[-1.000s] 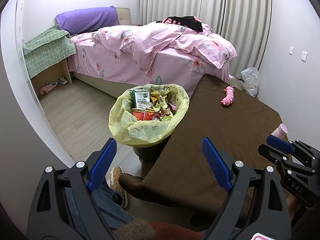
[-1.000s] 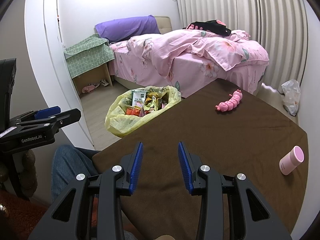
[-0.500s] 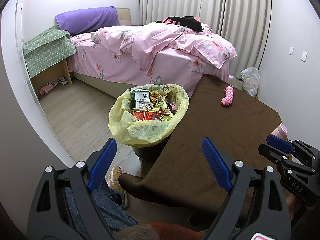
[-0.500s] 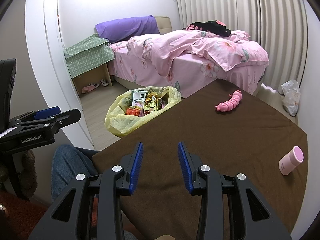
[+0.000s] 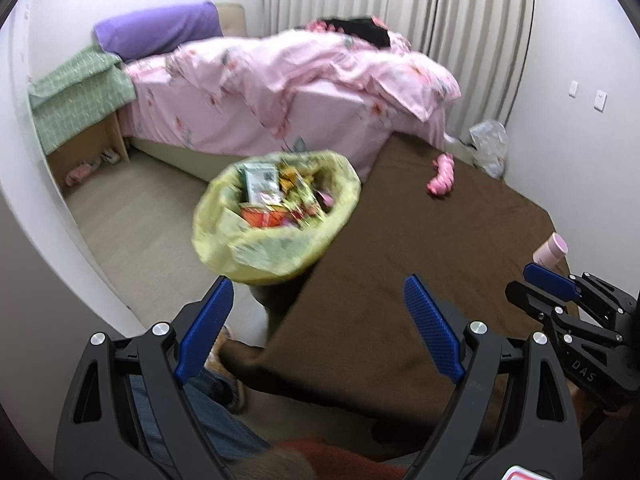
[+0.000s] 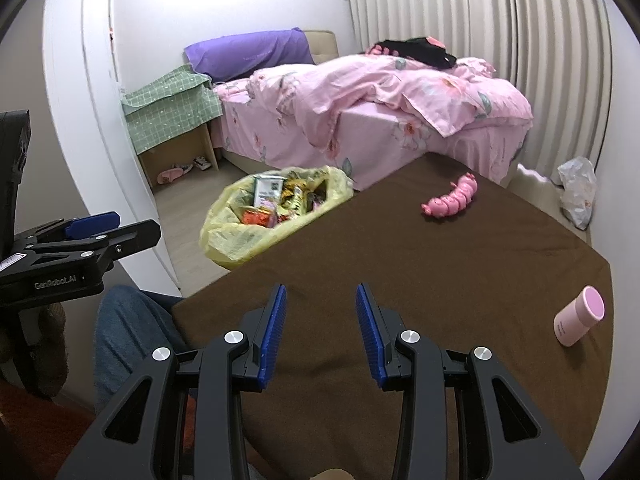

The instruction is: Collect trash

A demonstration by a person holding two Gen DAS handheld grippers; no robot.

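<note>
A bin lined with a yellow bag (image 5: 256, 252) stands beside the brown table's left edge, full of wrappers (image 5: 280, 200); it also shows in the right wrist view (image 6: 240, 236). My left gripper (image 5: 318, 312) is wide open and empty, above the table's near left corner, short of the bin. My right gripper (image 6: 320, 312) is open and empty over the near part of the brown tablecloth (image 6: 440, 272). A pink caterpillar toy (image 6: 452, 196) and a pink cylinder (image 6: 578, 316) lie on the table.
A bed with pink covers (image 6: 380, 96) stands behind the table. A nightstand under a green cloth (image 6: 172, 120) is at the left. A white plastic bag (image 6: 576, 188) lies on the floor at the right wall. My knee in jeans (image 6: 128, 328) is near the table's edge.
The left gripper's view has shifted and blurred, so it is moving; the bin now sits slightly lower and nearer the centre. The right gripper has hardly moved.
</note>
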